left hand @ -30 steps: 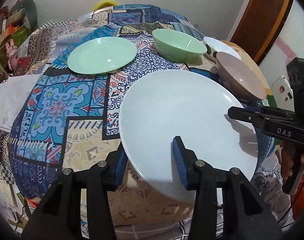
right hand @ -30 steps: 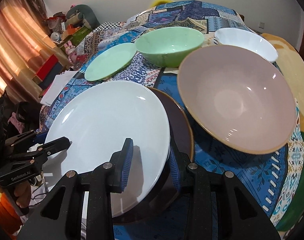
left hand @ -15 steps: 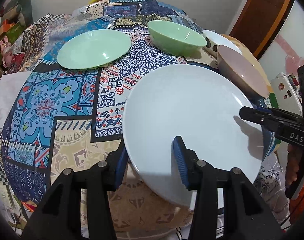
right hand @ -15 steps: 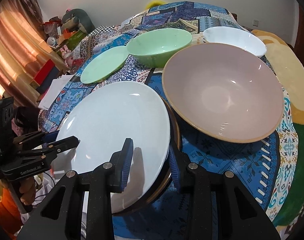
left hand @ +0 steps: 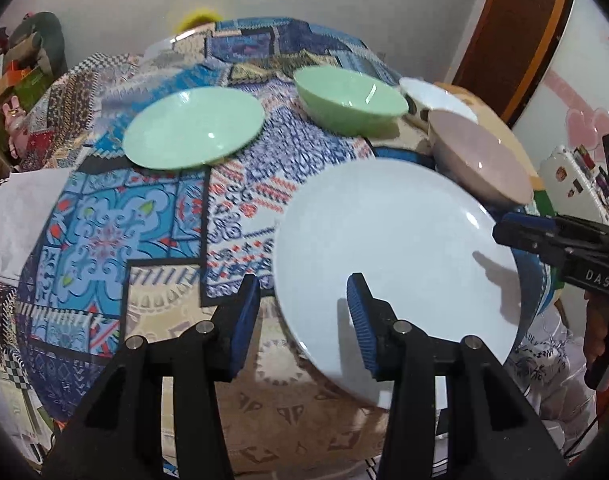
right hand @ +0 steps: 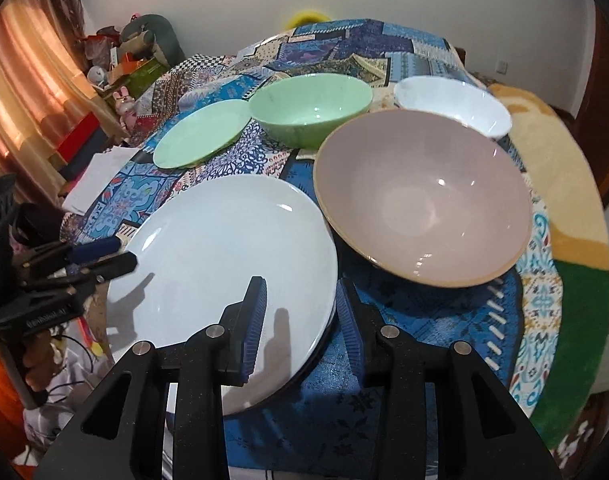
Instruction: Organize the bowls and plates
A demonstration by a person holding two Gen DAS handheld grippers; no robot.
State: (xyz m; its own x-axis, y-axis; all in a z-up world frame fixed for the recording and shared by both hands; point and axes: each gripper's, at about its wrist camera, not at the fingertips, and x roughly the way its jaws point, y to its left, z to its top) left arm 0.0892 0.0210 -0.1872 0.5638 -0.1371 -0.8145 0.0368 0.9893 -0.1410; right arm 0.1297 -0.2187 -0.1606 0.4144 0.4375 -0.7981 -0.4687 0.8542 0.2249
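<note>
Two grippers flank a white plate point(right hand: 224, 272) at centre frame.
Left gripper point(left hand: 302, 314) and right gripper point(right hand: 300, 316) both gape wide, holding nothing.

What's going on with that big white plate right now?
Left gripper open, astride the white plate's near rim. Right gripper open at its opposite edge. Plate sits on a dark plate. Pink bowl close alongside.
</note>
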